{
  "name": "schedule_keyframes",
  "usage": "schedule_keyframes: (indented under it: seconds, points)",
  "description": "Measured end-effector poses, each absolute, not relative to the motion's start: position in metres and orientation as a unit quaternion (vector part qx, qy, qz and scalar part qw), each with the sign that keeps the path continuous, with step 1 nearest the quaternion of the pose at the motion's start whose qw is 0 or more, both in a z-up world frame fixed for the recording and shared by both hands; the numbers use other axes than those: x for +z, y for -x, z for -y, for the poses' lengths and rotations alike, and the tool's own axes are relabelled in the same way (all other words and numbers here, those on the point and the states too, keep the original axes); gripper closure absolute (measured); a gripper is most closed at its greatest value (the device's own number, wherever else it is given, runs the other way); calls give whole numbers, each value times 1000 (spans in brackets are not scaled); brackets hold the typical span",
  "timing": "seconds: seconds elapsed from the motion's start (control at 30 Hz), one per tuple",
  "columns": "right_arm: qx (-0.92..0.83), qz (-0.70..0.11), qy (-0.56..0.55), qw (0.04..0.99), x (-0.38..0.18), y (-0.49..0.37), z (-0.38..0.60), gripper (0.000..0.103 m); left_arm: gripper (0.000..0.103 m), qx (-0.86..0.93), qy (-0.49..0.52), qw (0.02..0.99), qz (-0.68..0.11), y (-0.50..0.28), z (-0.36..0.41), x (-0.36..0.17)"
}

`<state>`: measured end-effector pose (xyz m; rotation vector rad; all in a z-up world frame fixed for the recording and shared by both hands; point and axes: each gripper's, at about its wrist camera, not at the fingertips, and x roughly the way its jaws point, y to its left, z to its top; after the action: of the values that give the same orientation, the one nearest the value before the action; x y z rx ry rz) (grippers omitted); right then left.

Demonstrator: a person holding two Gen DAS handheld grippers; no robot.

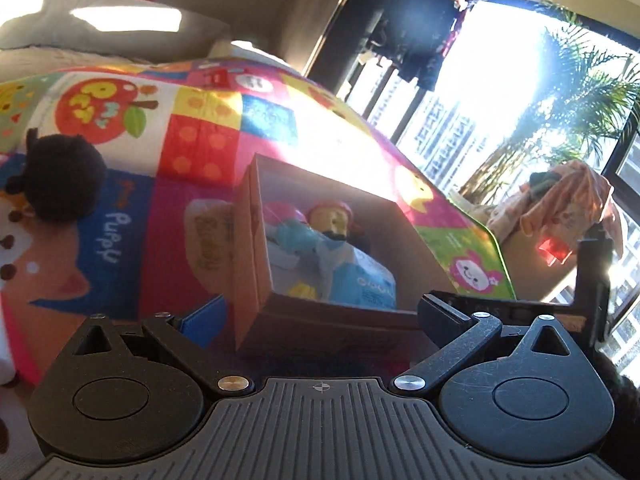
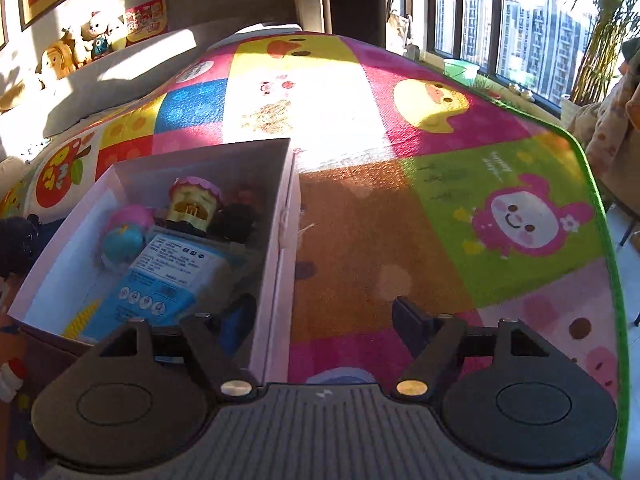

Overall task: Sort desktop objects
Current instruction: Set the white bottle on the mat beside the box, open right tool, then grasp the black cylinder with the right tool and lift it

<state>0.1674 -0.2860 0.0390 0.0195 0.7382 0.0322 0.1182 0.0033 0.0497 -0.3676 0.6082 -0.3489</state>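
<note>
An open pink cardboard box [image 2: 280, 280] sits on a colourful play mat [image 2: 360, 240]. It holds a blue packet [image 2: 160, 276], a pink-and-blue ball [image 2: 124, 232], a yellow-faced figure [image 2: 192, 208] and a dark fuzzy thing [image 2: 234, 222]. My right gripper [image 2: 322, 312] is open and straddles the box's right wall, left finger inside, right finger over the mat, nothing gripped. In the left wrist view the box [image 1: 248, 248] shows its near left corner between the wide-apart fingers of my left gripper [image 1: 318, 310], which is open. A black pompom toy [image 1: 56, 176] lies on the mat [image 1: 200, 144], left of the box.
The black pompom [image 2: 16, 240] shows at the left edge. The mat's green border [image 2: 592, 184] ends at the right, with bare floor beyond. A grey cushion [image 2: 132, 64] and plush toys [image 2: 80, 48] line the far left. Draped cloth [image 1: 568, 200] and windows [image 2: 540, 40] stand at the right.
</note>
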Motion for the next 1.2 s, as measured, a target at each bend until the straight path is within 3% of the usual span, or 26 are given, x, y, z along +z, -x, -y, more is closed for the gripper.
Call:
schedule_keyframes:
  seconds: [0.27, 0.53, 0.87, 1.03, 1.1, 1.2]
  points:
    - [18, -372, 46, 927, 44, -110, 343, 24, 0, -262, 141, 894, -334, -94, 41, 38]
    - [-7, -388, 1, 922, 43, -63, 389, 21, 0, -261, 108, 892, -353, -66, 51, 21]
    - [-8, -376, 24, 926, 51, -116, 341, 22, 0, -143, 74, 940, -301, -44, -5, 41]
    - [7, -325, 42, 945, 95, -157, 310, 21, 0, -88, 77, 944, -308, -47, -28, 32]
    - [74, -359, 20, 930, 110, -194, 285, 7, 0, -74, 92, 944, -308, -49, -36, 29]
    - [124, -420, 8, 899, 111, -256, 233, 2, 0, -70, 112, 945, -298, -46, -48, 29]
